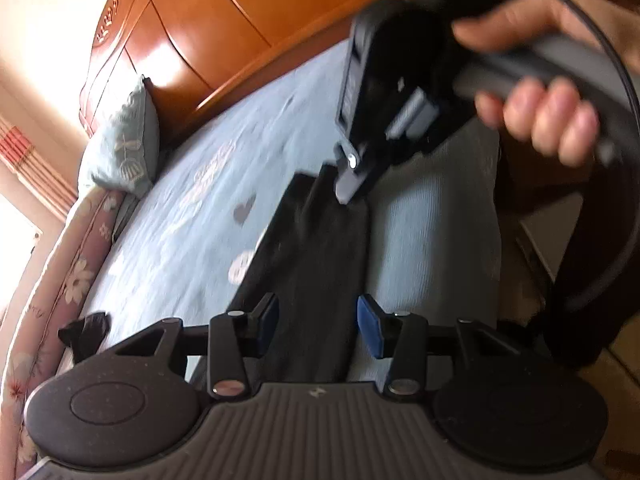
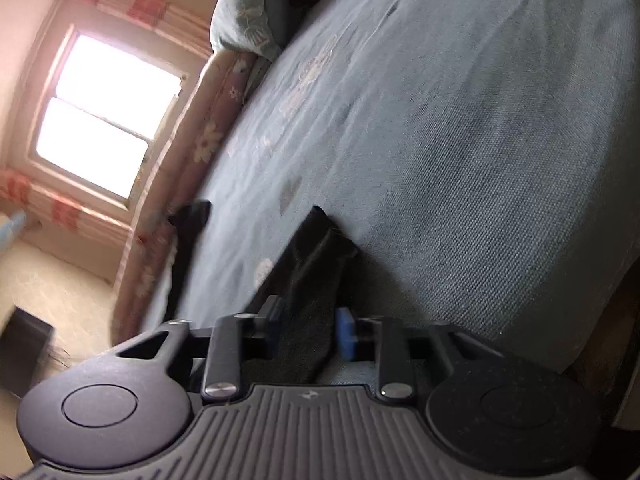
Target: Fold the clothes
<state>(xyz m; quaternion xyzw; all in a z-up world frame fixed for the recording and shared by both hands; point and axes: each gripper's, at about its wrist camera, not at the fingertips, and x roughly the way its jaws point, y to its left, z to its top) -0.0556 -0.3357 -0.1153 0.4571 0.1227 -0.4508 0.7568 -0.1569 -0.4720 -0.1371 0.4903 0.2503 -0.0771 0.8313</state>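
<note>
- Left wrist view: dark garment is seen stretched as a long strip over the pale blue bedsheet. The left gripper stands spread, cloth between its pads, no pinch visible. The right gripper, held in a hand, meets the strip's far end; whether it pinches cannot be told here.
- Right wrist view: cloth runs between the narrowly parted pads; a firm nip cannot be confirmed. A fold stage is judged underway; both ends must be secured evenly.

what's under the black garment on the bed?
The black garment lies on the light blue bedsheet, which shows all around it. Anything beneath the cloth itself is covered. Left gripper and right gripper straddle its ends.
</note>
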